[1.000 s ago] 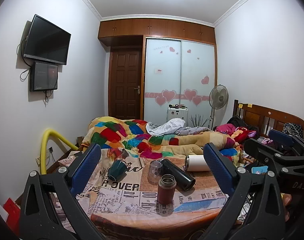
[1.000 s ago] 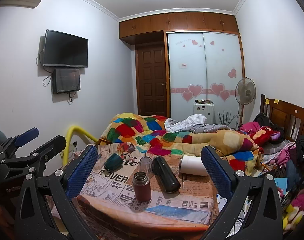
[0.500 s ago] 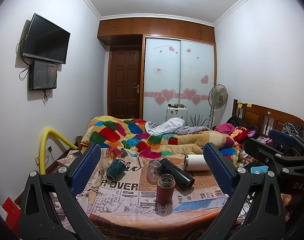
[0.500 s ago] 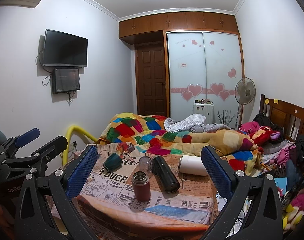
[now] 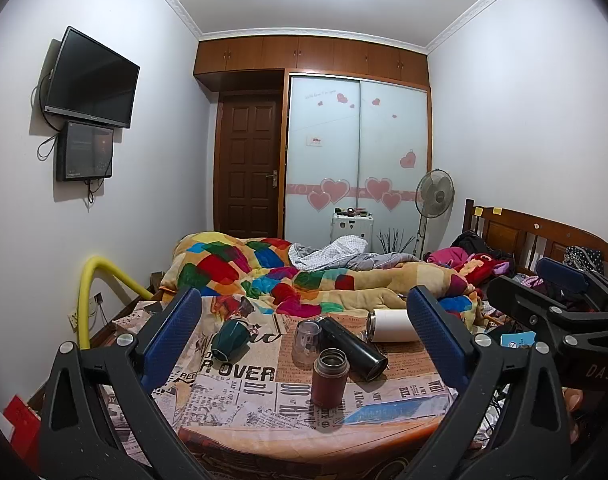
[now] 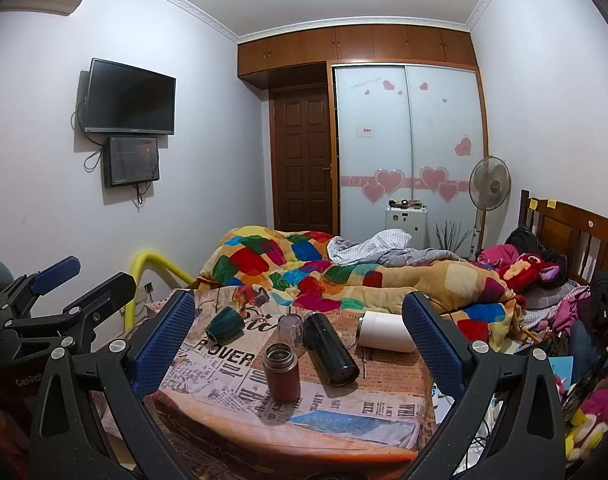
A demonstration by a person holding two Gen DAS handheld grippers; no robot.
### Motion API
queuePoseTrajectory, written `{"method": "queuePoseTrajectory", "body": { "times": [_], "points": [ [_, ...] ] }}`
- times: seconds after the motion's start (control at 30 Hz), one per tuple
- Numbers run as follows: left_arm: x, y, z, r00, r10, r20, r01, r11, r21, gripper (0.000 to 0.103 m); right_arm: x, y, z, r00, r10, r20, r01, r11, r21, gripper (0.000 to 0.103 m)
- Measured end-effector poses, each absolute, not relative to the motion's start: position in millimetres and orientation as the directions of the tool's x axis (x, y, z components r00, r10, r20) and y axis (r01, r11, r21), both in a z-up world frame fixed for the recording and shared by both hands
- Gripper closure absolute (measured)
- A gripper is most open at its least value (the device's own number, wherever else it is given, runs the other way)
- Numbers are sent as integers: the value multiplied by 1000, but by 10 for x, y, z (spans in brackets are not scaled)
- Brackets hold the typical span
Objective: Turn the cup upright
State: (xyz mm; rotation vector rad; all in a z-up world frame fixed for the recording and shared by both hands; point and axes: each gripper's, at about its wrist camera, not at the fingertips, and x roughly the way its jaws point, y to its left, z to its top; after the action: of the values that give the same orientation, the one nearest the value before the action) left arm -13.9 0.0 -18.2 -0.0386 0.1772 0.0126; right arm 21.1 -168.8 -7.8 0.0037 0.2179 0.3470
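Observation:
On the newspaper-print cloth lie a dark green cup (image 5: 230, 340) on its side, a black flask (image 5: 354, 349) on its side and a white tumbler (image 5: 392, 325) on its side. A clear glass (image 5: 306, 342) stands mouth down. A maroon flask (image 5: 330, 377) stands upright and open. The same things show in the right wrist view: green cup (image 6: 223, 323), glass (image 6: 291, 328), black flask (image 6: 330, 354), white tumbler (image 6: 386, 330), maroon flask (image 6: 281, 377). My left gripper (image 5: 304, 336) and right gripper (image 6: 297, 340) are both open and empty, held back from the table.
The cloth-covered table (image 5: 263, 408) stands against a bed with a patchwork quilt (image 5: 287, 276). A yellow pipe (image 5: 89, 300) rises at the left. Clothes and toys (image 6: 544, 280) pile up at the right by the headboard.
Both views shift very slightly; the objects on the table have not moved and both grippers stay open.

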Motion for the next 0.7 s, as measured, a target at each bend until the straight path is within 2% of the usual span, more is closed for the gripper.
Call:
{"method": "queuePoseTrajectory", "body": {
  "times": [0.7],
  "points": [
    [-164,-75,-162,984,-7,-177,1,999,-34,0,204,-1733,-88,918,336,-210,-333,942,50,0]
  ]
}}
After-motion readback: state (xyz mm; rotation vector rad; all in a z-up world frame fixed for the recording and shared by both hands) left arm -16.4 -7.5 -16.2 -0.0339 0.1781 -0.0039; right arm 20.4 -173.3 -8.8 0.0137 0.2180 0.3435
